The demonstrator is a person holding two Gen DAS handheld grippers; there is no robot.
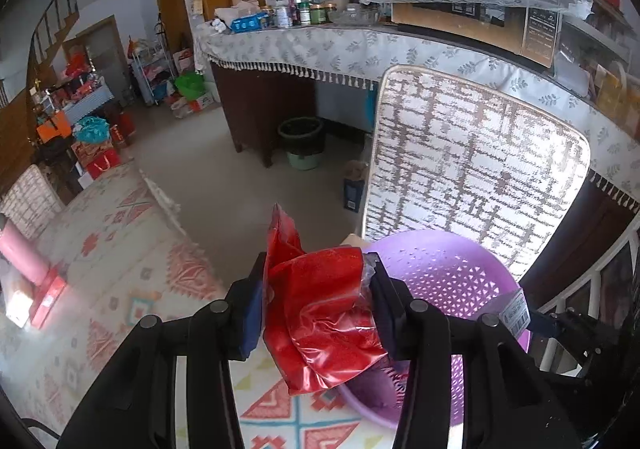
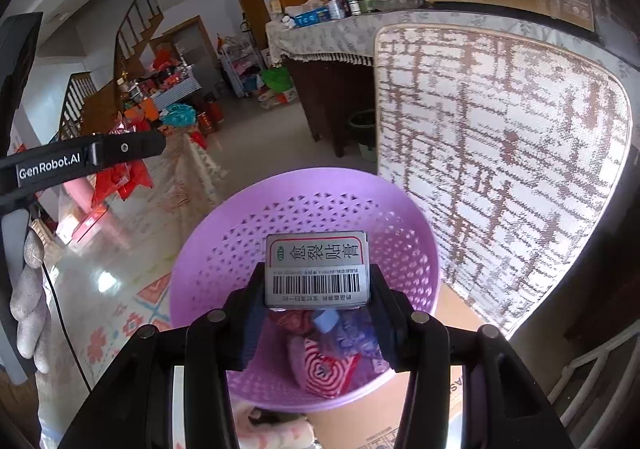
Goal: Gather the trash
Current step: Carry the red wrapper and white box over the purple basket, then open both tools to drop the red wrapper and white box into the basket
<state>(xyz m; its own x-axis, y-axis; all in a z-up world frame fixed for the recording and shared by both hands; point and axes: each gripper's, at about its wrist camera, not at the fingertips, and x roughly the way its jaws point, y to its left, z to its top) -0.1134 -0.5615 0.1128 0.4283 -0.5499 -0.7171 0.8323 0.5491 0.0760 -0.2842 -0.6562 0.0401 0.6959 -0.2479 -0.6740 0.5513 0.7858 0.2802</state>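
My left gripper (image 1: 318, 301) is shut on a crumpled red plastic wrapper (image 1: 320, 313), held just left of the purple perforated basket (image 1: 460, 273). In the right wrist view my right gripper (image 2: 316, 289) is shut on a small grey box with a barcode (image 2: 316, 269), held above the basket (image 2: 224, 241). Several wrappers lie in the basket's bottom, among them a red-and-white striped one (image 2: 324, 369). The left gripper (image 2: 116, 153) with the red wrapper (image 2: 120, 177) shows at the left of the right wrist view, with a gloved hand (image 2: 28, 297) on its handle.
A patterned chair back (image 1: 472, 169) stands right behind the basket. A cluttered table with a leaf-print cloth (image 1: 320, 45) has a bin (image 1: 302, 141) under it. A patterned floor mat (image 1: 120, 269) lies to the left, a cardboard box (image 2: 376, 429) under the basket.
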